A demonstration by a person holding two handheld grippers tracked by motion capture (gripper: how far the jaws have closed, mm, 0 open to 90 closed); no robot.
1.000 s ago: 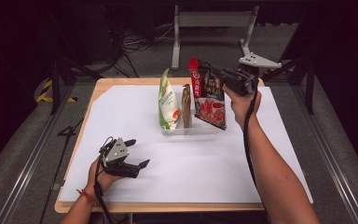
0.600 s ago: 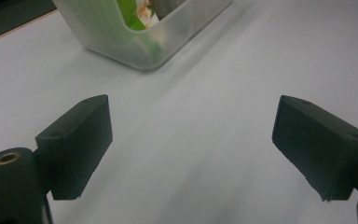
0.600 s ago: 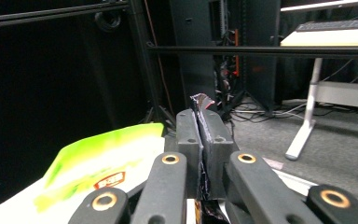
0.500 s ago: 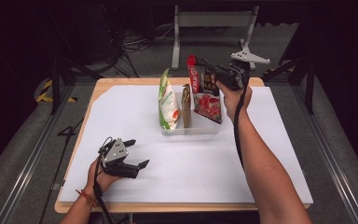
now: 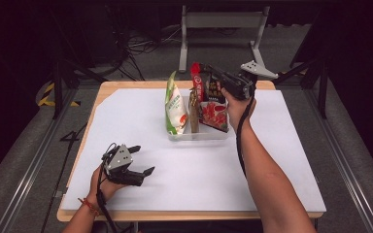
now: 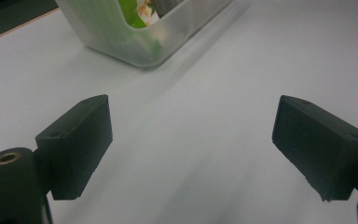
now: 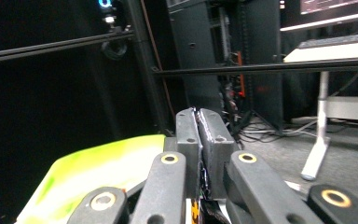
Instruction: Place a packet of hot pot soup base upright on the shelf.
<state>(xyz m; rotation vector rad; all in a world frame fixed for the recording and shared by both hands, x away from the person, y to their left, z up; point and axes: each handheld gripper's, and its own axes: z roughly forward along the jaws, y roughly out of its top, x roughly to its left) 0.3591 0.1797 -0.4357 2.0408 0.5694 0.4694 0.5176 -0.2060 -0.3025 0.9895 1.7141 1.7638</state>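
Note:
A clear plastic container (image 5: 199, 135) stands at the table's far middle. Upright in it are a green-and-white snack bag (image 5: 175, 104), a thin brown packet (image 5: 194, 109) and a red snack bag (image 5: 212, 104). My right gripper (image 5: 205, 70) is shut on the red bag's top edge, with that bag's bottom inside the container. In the right gripper view the jaws (image 7: 199, 126) press a thin foil edge, and the green bag (image 7: 98, 172) lies below left. My left gripper (image 5: 143, 159) rests open on the white sheet near the front left. Its jaws (image 6: 191, 144) hold nothing and face the container (image 6: 121, 42).
A white sheet (image 5: 281, 145) covers the wooden table (image 5: 175, 214). A grey metal stand (image 5: 223, 22) rises behind the table. Dark frame rails (image 5: 34, 160) and cables run along the left side.
My right hand has moved left and down with the red bag, bringing it lower into the container beside the brown packet. The left gripper has stayed where it was.

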